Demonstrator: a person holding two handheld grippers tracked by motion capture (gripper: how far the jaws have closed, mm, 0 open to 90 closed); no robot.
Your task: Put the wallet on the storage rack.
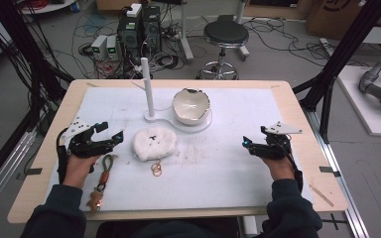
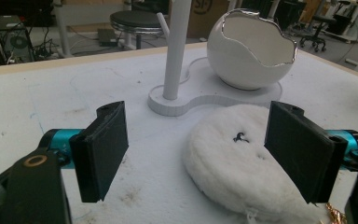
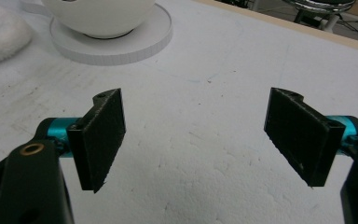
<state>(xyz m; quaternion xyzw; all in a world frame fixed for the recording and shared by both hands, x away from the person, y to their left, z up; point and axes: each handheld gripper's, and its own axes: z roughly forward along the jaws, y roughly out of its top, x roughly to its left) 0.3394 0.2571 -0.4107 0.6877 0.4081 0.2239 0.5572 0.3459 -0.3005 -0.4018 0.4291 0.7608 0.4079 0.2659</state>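
Observation:
My left gripper [image 1: 111, 132] [image 2: 196, 154] is open at the left of the white mat [image 1: 218, 163], jaws wide apart with nothing between them. Just beyond it lies a white fluffy pad [image 1: 154, 143] [image 2: 223, 158] with a small black piece [image 2: 238, 136] on top. Past the pad, a white stand [image 1: 151, 118] carries an upright pole [image 1: 147, 84] [image 2: 177, 46] and a cracked-egg-shaped bowl [image 1: 192, 105] [image 2: 251, 51] [image 3: 98, 14]. Over bare mat at the right, my right gripper [image 1: 253, 138] [image 3: 196, 135] is open and empty.
Gold rings [image 1: 157, 170] lie on the mat in front of the pad. A cord keychain with a small brown figure [image 1: 100, 186] lies beside my left hand. A stool [image 1: 224, 37], computers and cables stand on the floor beyond the table.

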